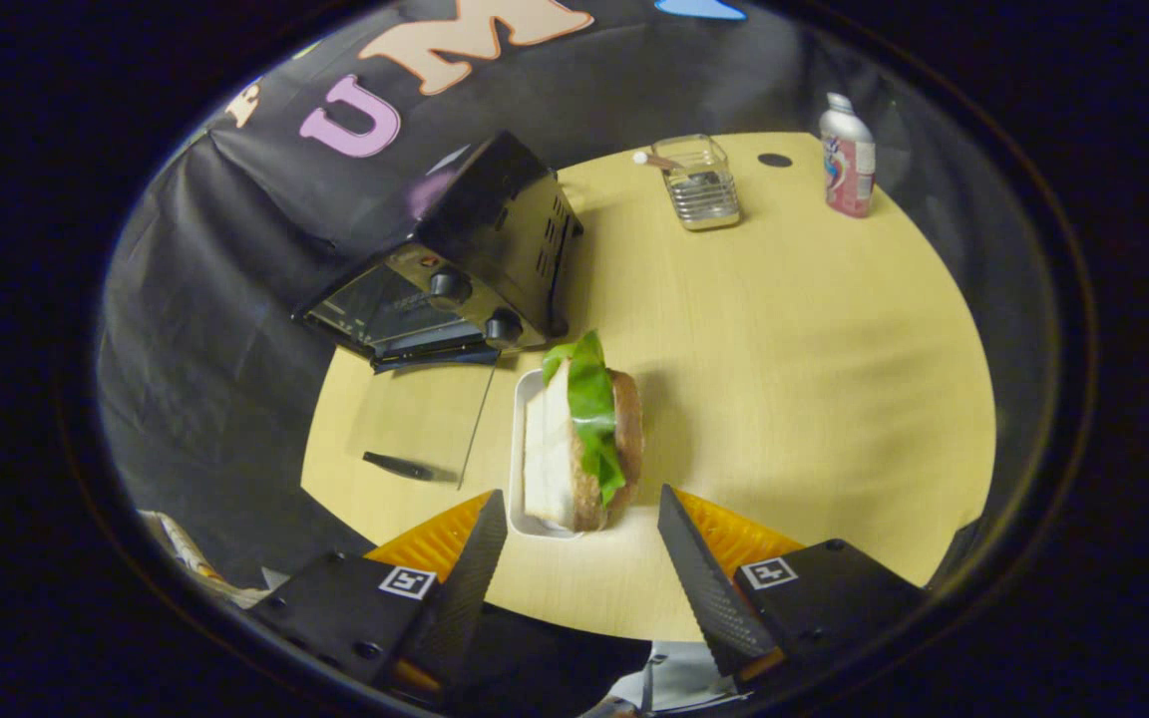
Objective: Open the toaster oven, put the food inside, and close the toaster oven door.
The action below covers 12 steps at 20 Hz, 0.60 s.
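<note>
Gripper spread wide, holding nothing; sandwich on white tray just ahead; toaster oven door open.

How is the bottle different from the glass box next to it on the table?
The bottle is tall, thin and pink and white with a cap on top; the glass box is low, square and see-through, with no lid. The bottle stands alone; the glass box has a small stick resting across its rim. Both sit upright at the table's far side, well beyond the open gripper.
</note>
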### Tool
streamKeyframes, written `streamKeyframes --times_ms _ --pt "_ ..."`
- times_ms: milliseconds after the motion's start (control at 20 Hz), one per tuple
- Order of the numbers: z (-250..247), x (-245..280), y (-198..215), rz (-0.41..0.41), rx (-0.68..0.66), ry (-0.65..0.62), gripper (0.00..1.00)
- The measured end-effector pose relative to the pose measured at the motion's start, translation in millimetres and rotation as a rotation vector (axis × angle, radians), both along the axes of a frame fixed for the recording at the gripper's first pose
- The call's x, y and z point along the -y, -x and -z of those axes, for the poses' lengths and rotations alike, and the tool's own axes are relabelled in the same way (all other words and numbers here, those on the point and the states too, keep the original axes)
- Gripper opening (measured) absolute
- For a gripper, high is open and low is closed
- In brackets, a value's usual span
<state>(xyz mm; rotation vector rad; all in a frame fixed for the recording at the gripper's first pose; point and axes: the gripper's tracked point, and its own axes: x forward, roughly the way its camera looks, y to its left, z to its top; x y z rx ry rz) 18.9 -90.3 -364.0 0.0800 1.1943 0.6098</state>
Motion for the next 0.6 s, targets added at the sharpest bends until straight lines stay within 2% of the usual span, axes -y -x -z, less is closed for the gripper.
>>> streamKeyframes --times_ms 400,600 --pt "38 -26 -1 -0.044 -0.11 -0.084 0.57" --pt "29 -33 0 0.029 -0.124 -0.154 0.38"
